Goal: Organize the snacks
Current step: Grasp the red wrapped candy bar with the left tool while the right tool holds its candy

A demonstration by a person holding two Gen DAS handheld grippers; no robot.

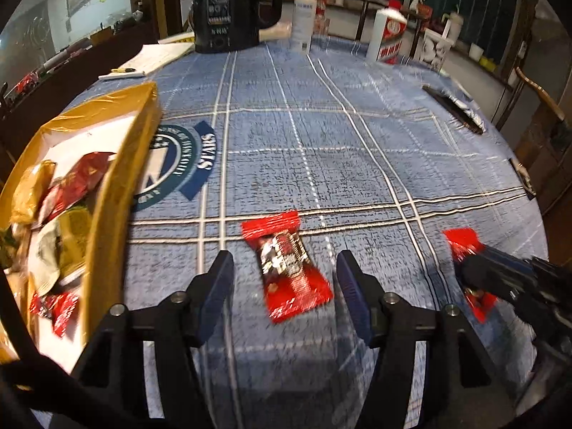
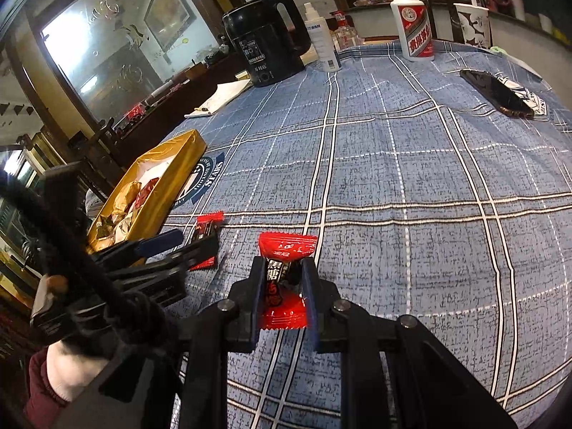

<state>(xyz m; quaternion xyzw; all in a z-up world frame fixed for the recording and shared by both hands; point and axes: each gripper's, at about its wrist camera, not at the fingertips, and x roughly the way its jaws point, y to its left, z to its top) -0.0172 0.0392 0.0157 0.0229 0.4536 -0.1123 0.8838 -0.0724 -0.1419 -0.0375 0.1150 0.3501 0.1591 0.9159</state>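
A red candy packet (image 1: 289, 268) lies on the blue checked tablecloth between the fingers of my left gripper (image 1: 284, 268), which is open around it. It also shows in the right wrist view (image 2: 207, 230), partly hidden by the left gripper (image 2: 189, 245). My right gripper (image 2: 282, 279) is shut on a second red candy packet (image 2: 286, 279). In the left wrist view that packet (image 1: 461, 246) and the right gripper (image 1: 475, 275) are at the right. A gold box (image 1: 107, 193) with several wrapped snacks stands at the left; it also shows in the right wrist view (image 2: 168, 182).
At the table's far side stand a black kettle (image 2: 266, 39), a white spray bottle (image 2: 325, 43), a white liquor bottle (image 2: 414, 25) and a paper cup (image 2: 472, 25). A notepad (image 2: 221, 98) lies at the left and a black phone (image 2: 497, 93) at the right.
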